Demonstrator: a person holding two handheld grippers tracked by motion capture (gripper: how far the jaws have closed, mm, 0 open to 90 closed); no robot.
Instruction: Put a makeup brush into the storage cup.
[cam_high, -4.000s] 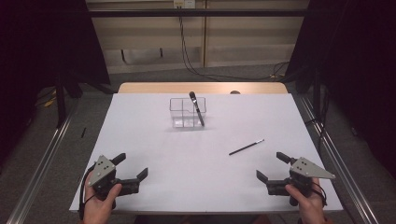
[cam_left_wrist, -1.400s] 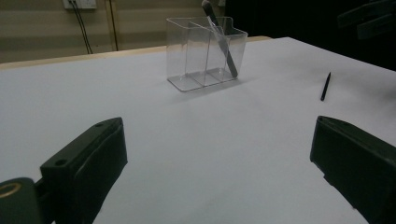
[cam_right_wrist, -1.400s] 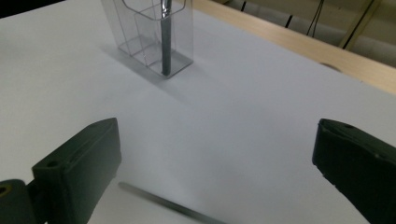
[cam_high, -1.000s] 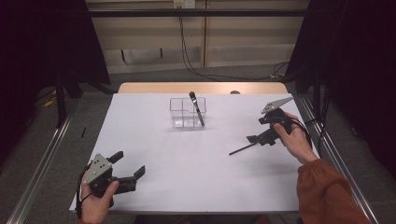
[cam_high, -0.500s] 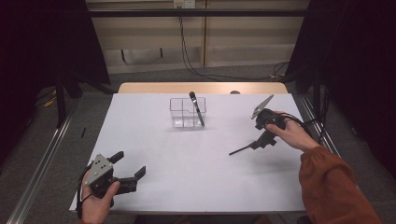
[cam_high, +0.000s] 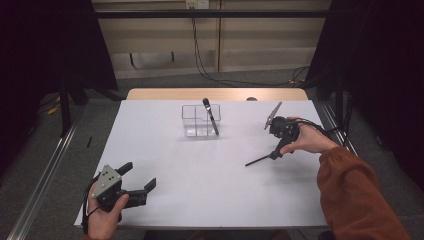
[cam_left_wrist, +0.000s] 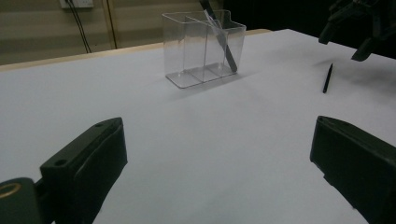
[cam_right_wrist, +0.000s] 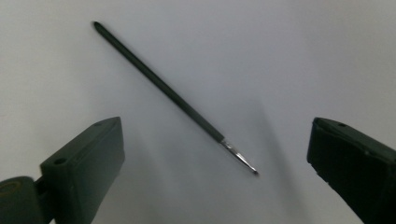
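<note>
A thin black brush (cam_high: 257, 160) lies flat on the white table (cam_high: 210, 200), right of centre. My right gripper (cam_high: 278, 150) points down over its near end, open. In the right gripper view the brush (cam_right_wrist: 163, 86) runs slantwise between the two spread jaws, its silver tip toward the lower right, and the right gripper (cam_right_wrist: 215, 135) touches nothing. My left gripper (cam_high: 140, 175) rests open at the front left with nothing in it. A clear compartment box (cam_high: 199, 121) stands at the back centre with a black pen (cam_high: 211, 116) leaning in it.
From the left gripper (cam_left_wrist: 215, 135) the clear box (cam_left_wrist: 203, 46) stands ahead, the brush (cam_left_wrist: 327, 78) lies to its right and the right gripper (cam_left_wrist: 359, 28) hovers above that. A wooden strip (cam_high: 215, 93) borders the table's far edge. Cables run on the floor behind.
My right gripper went from the table's front right corner to the brush and has tipped down over it in the last second. The left gripper has barely moved.
</note>
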